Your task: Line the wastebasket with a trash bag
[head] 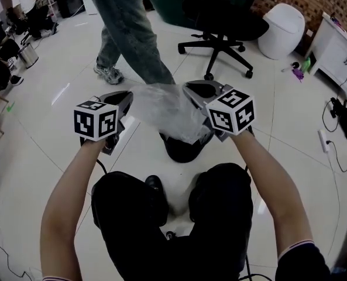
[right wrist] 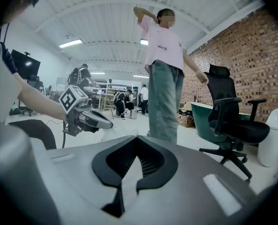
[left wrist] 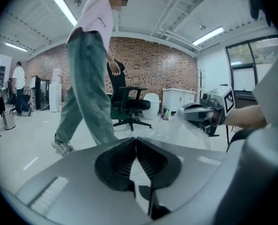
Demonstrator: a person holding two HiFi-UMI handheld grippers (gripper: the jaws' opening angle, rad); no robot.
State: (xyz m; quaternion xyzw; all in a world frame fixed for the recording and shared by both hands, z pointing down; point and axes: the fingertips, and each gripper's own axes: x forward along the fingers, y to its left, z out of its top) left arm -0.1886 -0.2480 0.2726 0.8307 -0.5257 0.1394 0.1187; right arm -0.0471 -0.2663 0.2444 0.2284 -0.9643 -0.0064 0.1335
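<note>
My left gripper (head: 124, 100) was clamped shut on one edge of the clear trash bag (head: 166, 109), and my right gripper (head: 195, 90) was clamped shut on the opposite edge, with thin film pinched between the jaws of each. The one bag ran crosswise between the two grippers, its long axis going left to right, and its slack sagged down toward the single black wastebasket (head: 182, 150) on the floor (head: 50, 139). The film hid the wastebasket's far rim; only the near rim showed, just ahead of my knees. I could not tell which way the bag's mouth faced.

One passer-by (head: 128, 37) stood just beyond the bag, one sneaker near my left gripper. One black office chair (head: 219, 25) stood farther back on the right, and one white rounded bin (head: 283, 30) was beyond it. Bare tile lay open on both sides of the wastebasket, wider on the left
</note>
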